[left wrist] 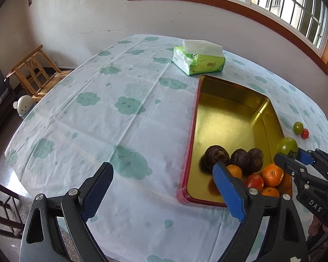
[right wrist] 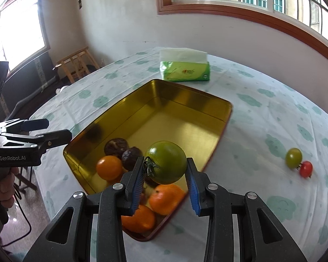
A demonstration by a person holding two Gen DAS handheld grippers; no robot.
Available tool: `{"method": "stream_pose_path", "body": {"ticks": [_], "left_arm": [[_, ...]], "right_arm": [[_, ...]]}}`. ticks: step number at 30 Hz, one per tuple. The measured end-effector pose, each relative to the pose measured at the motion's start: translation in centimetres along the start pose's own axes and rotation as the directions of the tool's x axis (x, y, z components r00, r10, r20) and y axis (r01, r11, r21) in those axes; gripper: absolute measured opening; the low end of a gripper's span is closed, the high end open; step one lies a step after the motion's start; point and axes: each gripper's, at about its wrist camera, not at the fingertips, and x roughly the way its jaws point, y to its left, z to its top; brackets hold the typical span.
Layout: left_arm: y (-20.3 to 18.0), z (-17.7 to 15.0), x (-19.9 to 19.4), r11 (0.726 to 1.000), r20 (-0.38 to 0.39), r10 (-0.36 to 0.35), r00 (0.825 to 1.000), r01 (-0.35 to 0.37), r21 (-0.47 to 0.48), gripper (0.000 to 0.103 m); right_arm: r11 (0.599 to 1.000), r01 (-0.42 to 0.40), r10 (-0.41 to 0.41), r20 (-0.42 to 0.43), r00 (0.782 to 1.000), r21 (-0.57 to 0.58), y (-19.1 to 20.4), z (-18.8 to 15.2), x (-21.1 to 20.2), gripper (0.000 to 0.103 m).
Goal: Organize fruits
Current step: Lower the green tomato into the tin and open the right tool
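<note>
Lying across the table (left wrist: 120,131), wearing a cloud-print cloth. Sitting on that cloth, the gold tin (right wrist: 185,118), landmark here. Resting beyond the tin's far end, a green tissue pack (right wrist: 184,71). Hovering left of the tin with jaws spread wide and empty, the left gripper (left wrist: 163,182). Clamping a green tomato (right wrist: 166,162) above the tin's near end, the right gripper (right wrist: 165,174). Crowding that near end inside the tin: oranges (right wrist: 109,167), dark wrinkled fruits (left wrist: 216,157), a red tomato (left wrist: 254,181). Lying on the cloth right of the tin, a small green tomato (right wrist: 293,157) touching a smaller red one (right wrist: 306,168).
</note>
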Motion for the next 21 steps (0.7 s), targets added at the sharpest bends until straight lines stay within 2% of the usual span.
{"method": "stream_pose_path", "body": {"ticks": [7,21], "left_arm": [[1.3,-0.3,0.3,1.0,-0.01,0.012,1.0,-0.012,-0.027,0.091],[2.0,-0.1,0.5,0.999,-0.013,0.011,1.0,-0.011,-0.038,0.091]], "right_arm": [[0.999,-0.009,0.008,-0.035,0.999,-0.034,1.5,-0.1,1.7,0.037],[0.999,0.011,-0.015,-0.079,0.997,-0.05,2.0,-0.5,3.3,0.038]]}}
